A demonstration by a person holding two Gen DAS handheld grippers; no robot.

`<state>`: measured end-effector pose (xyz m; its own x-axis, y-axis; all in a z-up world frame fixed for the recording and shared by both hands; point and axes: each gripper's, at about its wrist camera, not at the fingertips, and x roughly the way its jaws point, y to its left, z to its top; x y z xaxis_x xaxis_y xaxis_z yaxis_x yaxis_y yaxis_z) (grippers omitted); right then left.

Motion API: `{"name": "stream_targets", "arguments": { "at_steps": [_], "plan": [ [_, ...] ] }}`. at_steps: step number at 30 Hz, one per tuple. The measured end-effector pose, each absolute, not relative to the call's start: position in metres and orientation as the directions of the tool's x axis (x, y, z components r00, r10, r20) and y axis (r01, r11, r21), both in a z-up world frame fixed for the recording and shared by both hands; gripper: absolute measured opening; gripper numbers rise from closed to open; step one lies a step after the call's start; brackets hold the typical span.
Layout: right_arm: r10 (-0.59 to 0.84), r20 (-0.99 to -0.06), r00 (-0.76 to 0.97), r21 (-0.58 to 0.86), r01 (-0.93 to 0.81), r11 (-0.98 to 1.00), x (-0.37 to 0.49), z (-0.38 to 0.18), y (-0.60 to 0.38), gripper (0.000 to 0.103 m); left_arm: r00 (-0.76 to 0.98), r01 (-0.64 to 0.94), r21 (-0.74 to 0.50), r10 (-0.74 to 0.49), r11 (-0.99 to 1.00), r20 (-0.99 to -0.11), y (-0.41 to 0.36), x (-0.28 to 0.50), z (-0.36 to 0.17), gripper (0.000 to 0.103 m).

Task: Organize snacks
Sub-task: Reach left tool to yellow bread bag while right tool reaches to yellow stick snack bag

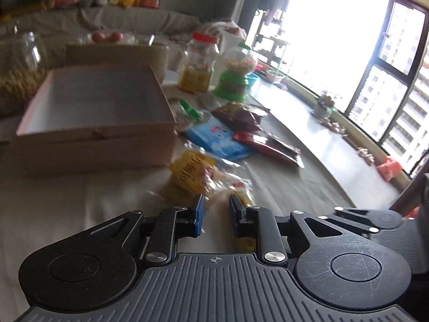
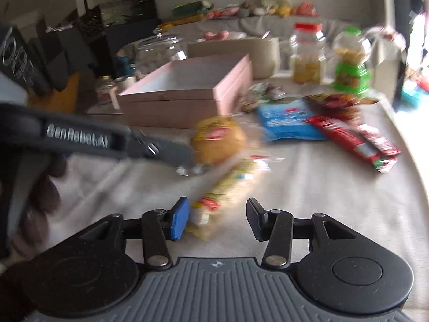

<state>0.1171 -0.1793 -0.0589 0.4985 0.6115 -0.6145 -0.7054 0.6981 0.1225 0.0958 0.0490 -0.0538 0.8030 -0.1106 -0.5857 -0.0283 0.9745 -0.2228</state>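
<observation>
An open pink box [image 1: 93, 112] [image 2: 187, 91] stands empty on the table. Snack packets lie to its right: a blue packet [image 1: 219, 139] [image 2: 287, 120], red packets [image 1: 268, 145] [image 2: 354, 139] and a dark red bag [image 1: 241, 115]. My left gripper [image 1: 215, 214] has its jaws narrowly apart around the end of a yellow wrapped bun packet [image 1: 195, 177] [image 2: 217, 139]. My right gripper [image 2: 215, 220] is open, with a long clear packet of yellow snacks [image 2: 230, 187] lying between its fingers. The left gripper's body [image 2: 93, 139] shows in the right wrist view.
A red-lidded jar [image 1: 198, 61] [image 2: 308, 53], a green dispenser [image 1: 236, 77] [image 2: 351, 64] and a glass jar [image 1: 21, 72] [image 2: 161, 51] stand behind the box. The table's curved right edge [image 1: 335, 177] runs beside a window ledge. A sofa with toys is at the back.
</observation>
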Motion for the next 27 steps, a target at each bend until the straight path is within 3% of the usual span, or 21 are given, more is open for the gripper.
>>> {"name": "stream_targets", "arguments": {
  "at_steps": [3, 6, 7, 10, 12, 14, 16, 18, 21, 27],
  "plan": [
    [0.561, -0.608, 0.561, 0.098, -0.648, 0.755, 0.122, -0.059, -0.192, 0.060, 0.826, -0.061, -0.186, -0.054, 0.981, -0.561, 0.057, 0.118, -0.051, 0.024],
    [0.517, -0.613, 0.597, 0.123, -0.575, 0.809, 0.130, -0.061, -0.205, 0.074, 0.838, -0.113, -0.224, -0.028, 0.968, -0.545, 0.073, 0.138, -0.056, 0.024],
    [0.518, -0.619, 0.590, 0.159, -0.552, 0.819, 0.134, -0.062, -0.211, 0.074, 0.837, -0.131, -0.235, -0.020, 0.963, -0.547, 0.078, 0.145, -0.058, 0.024],
    [0.602, -0.599, 0.528, 0.303, -0.547, 0.781, 0.143, -0.059, -0.220, 0.074, 0.822, -0.142, -0.259, -0.032, 0.955, -0.568, 0.085, 0.154, -0.066, 0.024],
    [0.658, -0.575, 0.486, 0.361, -0.571, 0.737, 0.145, -0.058, -0.215, 0.090, 0.812, -0.129, -0.272, -0.056, 0.954, -0.582, 0.085, 0.156, -0.073, 0.024],
    [0.684, -0.581, 0.441, 0.387, -0.589, 0.709, 0.151, -0.061, -0.201, 0.091, 0.808, -0.105, -0.296, -0.092, 0.949, -0.582, 0.086, 0.156, -0.080, 0.024],
    [0.676, -0.602, 0.426, 0.365, -0.606, 0.707, 0.156, -0.066, -0.185, 0.088, 0.811, -0.094, -0.319, -0.113, 0.943, -0.573, 0.089, 0.154, -0.082, 0.024],
    [0.639, -0.628, 0.444, 0.306, -0.614, 0.728, 0.157, -0.070, -0.171, 0.062, 0.807, -0.085, -0.344, -0.138, 0.935, -0.574, 0.093, 0.153, -0.082, 0.024],
    [0.625, -0.623, 0.470, 0.284, -0.609, 0.740, 0.155, -0.068, -0.172, 0.051, 0.794, -0.042, -0.366, -0.191, 0.930, -0.577, 0.092, 0.153, -0.084, 0.024],
    [0.639, -0.620, 0.455, 0.306, -0.610, 0.731, 0.149, -0.066, -0.188, 0.044, 0.749, 0.104, -0.383, -0.326, 0.918, -0.577, 0.066, 0.153, -0.081, 0.026]
  ]
}}
